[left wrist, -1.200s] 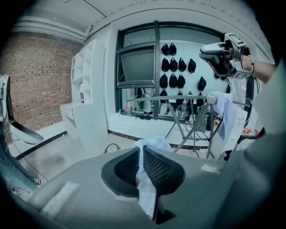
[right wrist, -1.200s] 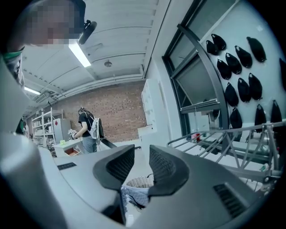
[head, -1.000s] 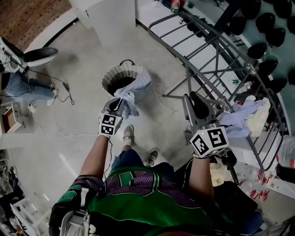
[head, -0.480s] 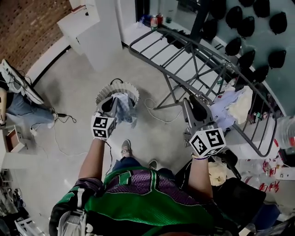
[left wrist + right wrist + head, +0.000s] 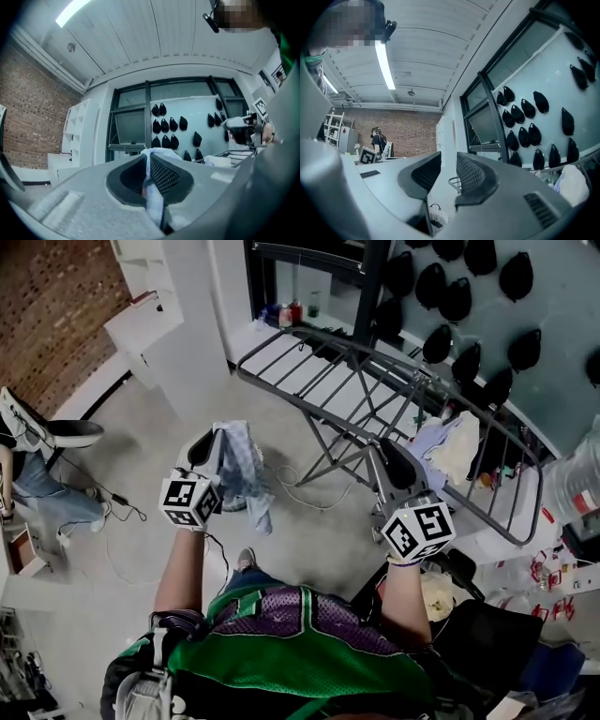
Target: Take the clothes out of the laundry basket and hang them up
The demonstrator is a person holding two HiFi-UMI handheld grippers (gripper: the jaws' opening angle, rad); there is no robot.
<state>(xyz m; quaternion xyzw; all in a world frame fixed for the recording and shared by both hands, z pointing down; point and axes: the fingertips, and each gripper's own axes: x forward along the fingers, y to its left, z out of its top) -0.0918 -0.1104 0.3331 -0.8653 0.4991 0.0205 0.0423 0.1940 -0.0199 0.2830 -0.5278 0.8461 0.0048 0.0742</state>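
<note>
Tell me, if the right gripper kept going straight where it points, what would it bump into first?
Probably the end of the drying rack, seen just ahead between the open, empty jaws of the right gripper. Depth is unclear: it might skim over it and reach the white cabinet behind.

A pale blue-and-white garment (image 5: 246,472) is being gripped between the closed jaws of the left gripper (image 5: 217,439), with its loose end being let hang above the floor. The white ribbed laundry basket (image 5: 442,217) is being shown upright on the floor, far below. More pale clothes (image 5: 448,442) are being borne, draped, by the grey drying rack (image 5: 349,357).
</note>
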